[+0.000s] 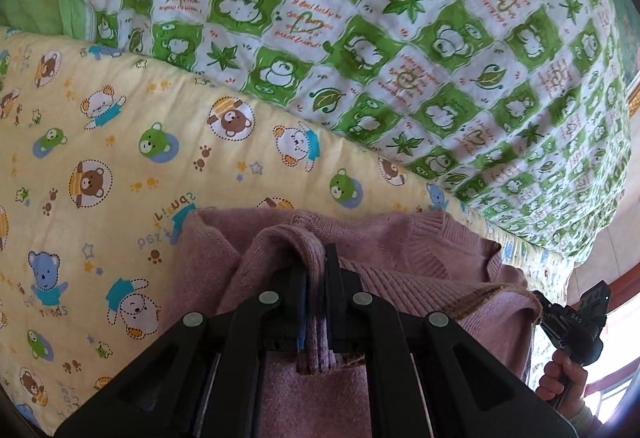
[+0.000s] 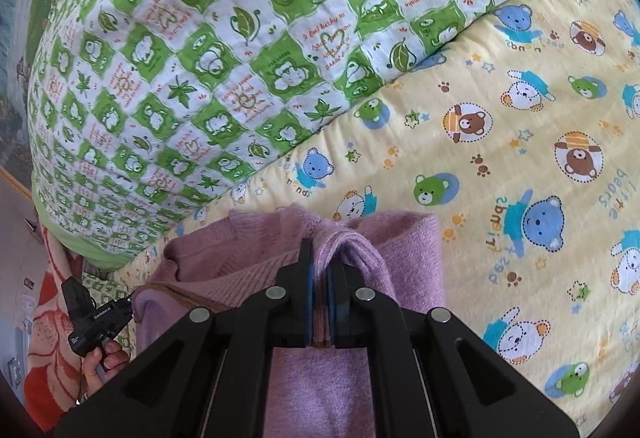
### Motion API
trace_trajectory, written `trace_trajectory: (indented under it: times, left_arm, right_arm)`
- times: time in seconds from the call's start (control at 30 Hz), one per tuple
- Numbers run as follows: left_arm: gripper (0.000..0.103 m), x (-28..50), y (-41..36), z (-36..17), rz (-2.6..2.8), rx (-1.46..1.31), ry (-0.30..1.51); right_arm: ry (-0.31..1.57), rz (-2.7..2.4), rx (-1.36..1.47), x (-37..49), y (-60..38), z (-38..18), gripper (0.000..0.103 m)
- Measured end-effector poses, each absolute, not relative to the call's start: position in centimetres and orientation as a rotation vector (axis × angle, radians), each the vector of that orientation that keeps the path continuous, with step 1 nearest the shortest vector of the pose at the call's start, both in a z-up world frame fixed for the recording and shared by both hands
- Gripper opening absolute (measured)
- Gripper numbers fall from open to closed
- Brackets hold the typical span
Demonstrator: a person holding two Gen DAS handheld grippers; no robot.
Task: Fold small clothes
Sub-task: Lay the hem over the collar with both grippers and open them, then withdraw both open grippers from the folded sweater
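Observation:
A small mauve knitted sweater (image 1: 420,258) lies on a yellow bear-print sheet (image 1: 120,158), its ribbed neckline toward the right of the left wrist view. My left gripper (image 1: 316,258) is shut on a folded ribbed edge of the sweater, which hangs down between the black fingers. In the right wrist view the same sweater (image 2: 404,250) shows its other side, and my right gripper (image 2: 320,258) is shut on a pinched fold of it. Each gripper appears in the other's view at the edge, held by a hand (image 1: 568,378).
A bulky green and white quilt (image 1: 400,38) with leaf and bear squares is heaped along the far side of the yellow sheet (image 2: 520,158). A hand (image 2: 100,362) holds the other gripper over an orange patterned blanket (image 2: 52,338) at the left edge.

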State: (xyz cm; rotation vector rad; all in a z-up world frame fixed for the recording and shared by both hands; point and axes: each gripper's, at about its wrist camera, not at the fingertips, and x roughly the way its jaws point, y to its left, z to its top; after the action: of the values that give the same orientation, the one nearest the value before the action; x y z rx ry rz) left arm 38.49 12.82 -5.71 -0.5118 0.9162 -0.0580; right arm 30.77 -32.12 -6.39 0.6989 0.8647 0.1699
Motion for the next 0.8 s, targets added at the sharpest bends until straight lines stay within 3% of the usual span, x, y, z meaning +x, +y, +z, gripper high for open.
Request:
trace_trajectory:
  times: [0.23, 0.3, 0.37, 0.43, 0.63, 0.8]
  left_arm:
    - [0.011, 37.2, 12.9, -3.9, -0.06, -0.513, 0.884]
    - [0.024, 36.5, 12.8, -2.6, -0.05, -0.478, 0.866]
    - [0.039, 35.5, 13.1, -1.3, -0.02, -0.449, 0.836]
    - [0.04, 34.9, 13.7, -0.5, -0.01, -0.447, 0.818]
    - [0.039, 31.3, 11.7, 1.7, -0.151, -0.421, 0.809]
    - [0.039, 28.3, 4.2, -1.2, -0.403, -0.344, 0.929]
  right_arm:
    - [0.895, 0.172, 0.773, 30.8, -32.9, -6.3, 0.011]
    - [0.893, 0.166, 0.768, 30.4, -33.0, -5.6, 0.014]
    - [0.868, 0.128, 0.754, 29.7, -33.4, -4.6, 0.036]
    - [0.816, 0.087, 0.753, 28.8, -34.1, -3.4, 0.053]
    - [0.756, 0.156, 0.678, 26.2, -32.7, -0.2, 0.053]
    - [0.803, 0.382, 0.462, 23.6, -25.0, 0.0, 0.053]
